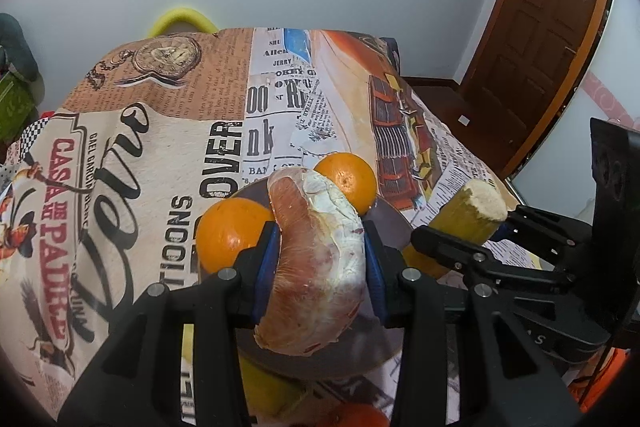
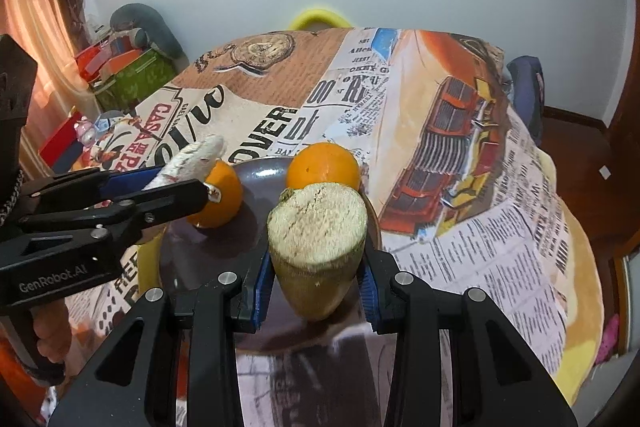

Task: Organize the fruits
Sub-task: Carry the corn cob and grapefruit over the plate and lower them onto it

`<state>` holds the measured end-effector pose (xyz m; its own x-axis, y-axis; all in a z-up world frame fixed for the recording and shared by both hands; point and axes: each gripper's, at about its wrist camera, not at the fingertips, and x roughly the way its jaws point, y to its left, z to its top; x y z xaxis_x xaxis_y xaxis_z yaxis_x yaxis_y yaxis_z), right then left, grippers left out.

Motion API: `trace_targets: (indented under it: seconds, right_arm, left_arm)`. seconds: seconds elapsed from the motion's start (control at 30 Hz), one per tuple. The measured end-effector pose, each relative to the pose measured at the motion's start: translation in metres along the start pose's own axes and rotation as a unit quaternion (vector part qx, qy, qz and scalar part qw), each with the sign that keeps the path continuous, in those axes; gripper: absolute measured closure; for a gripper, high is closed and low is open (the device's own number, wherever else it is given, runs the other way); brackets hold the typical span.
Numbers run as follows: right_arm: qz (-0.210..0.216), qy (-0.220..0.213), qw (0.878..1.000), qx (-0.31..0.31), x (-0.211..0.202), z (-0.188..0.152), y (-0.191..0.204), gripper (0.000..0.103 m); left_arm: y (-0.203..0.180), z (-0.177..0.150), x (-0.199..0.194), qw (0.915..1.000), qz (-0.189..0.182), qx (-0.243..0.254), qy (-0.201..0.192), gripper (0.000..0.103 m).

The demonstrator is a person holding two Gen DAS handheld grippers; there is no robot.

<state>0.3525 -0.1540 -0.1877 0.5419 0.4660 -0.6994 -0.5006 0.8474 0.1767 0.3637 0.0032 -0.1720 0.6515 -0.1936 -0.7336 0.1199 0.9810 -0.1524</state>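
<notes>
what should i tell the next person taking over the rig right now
Left claw: shut on the peeled pomelo segment, held over the dark plate.
Right claw: shut on the sugarcane piece, cut end facing the camera, held over the plate's near side.
On the plate: two oranges, one on the left, one at the far edge.
Done: both oranges on the plate.
Left: set the segment and the cane down on the plate, probably in the free middle, then open both claws. Another orange fruit shows at the bottom edge of the left wrist view; it may need collecting.
</notes>
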Motion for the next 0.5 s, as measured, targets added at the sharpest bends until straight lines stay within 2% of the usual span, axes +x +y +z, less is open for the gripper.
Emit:
trace_targets:
  seconds: [0.13, 0.27, 0.5]
  right_arm:
    - [0.008, -0.002, 1.000, -0.001, 0.006, 0.006, -0.003, 0.069]
    - [-0.002, -0.002, 1.000, -0.002, 0.014, 0.007, -0.007, 0.067]
    - [-0.003, 0.006, 1.000, 0.001, 0.020, 0.009, -0.010, 0.066]
  left_arm:
    - [-0.003, 0.007, 0.004, 0.9998, 0.007, 0.011, -0.014, 0.064]
    - [-0.005, 0.017, 0.005, 0.9995, 0.010, 0.019, -0.024, 0.064]
    - [0.009, 0.011, 0.004, 0.9996, 0.018, -0.001, -0.020, 0.064]
